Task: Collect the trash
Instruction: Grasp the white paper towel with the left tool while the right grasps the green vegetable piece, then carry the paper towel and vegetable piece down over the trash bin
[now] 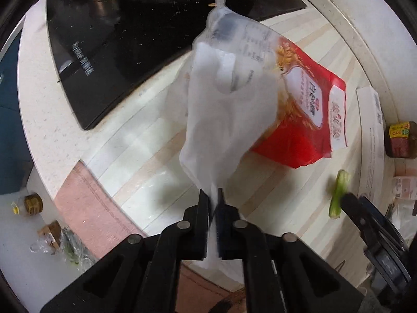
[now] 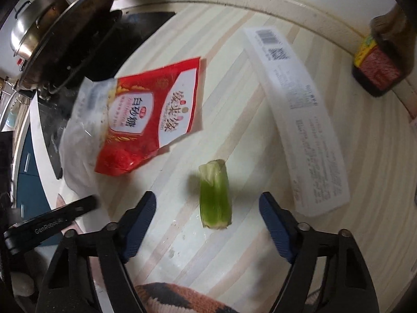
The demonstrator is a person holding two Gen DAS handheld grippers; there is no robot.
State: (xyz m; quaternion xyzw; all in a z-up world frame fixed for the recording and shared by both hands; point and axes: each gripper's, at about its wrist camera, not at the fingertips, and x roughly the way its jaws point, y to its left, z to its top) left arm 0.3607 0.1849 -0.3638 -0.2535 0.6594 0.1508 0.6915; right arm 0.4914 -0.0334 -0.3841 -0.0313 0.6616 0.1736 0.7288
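My left gripper (image 1: 214,195) is shut on a white tissue (image 1: 224,125) and holds it up above the striped counter. Behind the tissue lies a red and clear sugar bag (image 1: 310,120), also in the right wrist view (image 2: 153,114). A green vegetable stalk piece (image 2: 215,195) lies on the counter between the fingers of my open right gripper (image 2: 207,203), just ahead of them. The stalk (image 1: 338,193) and the right gripper's finger (image 1: 351,203) show at the right of the left wrist view. A long white wrapper (image 2: 299,120) lies right of the stalk.
A black cooktop (image 1: 125,52) with a steel pot (image 2: 34,34) lies at the back left. A dark sauce bottle (image 2: 380,60) stands at the right by the counter's rim. Below the counter's left edge, small scraps and a brown cap (image 1: 32,203) lie on a white surface.
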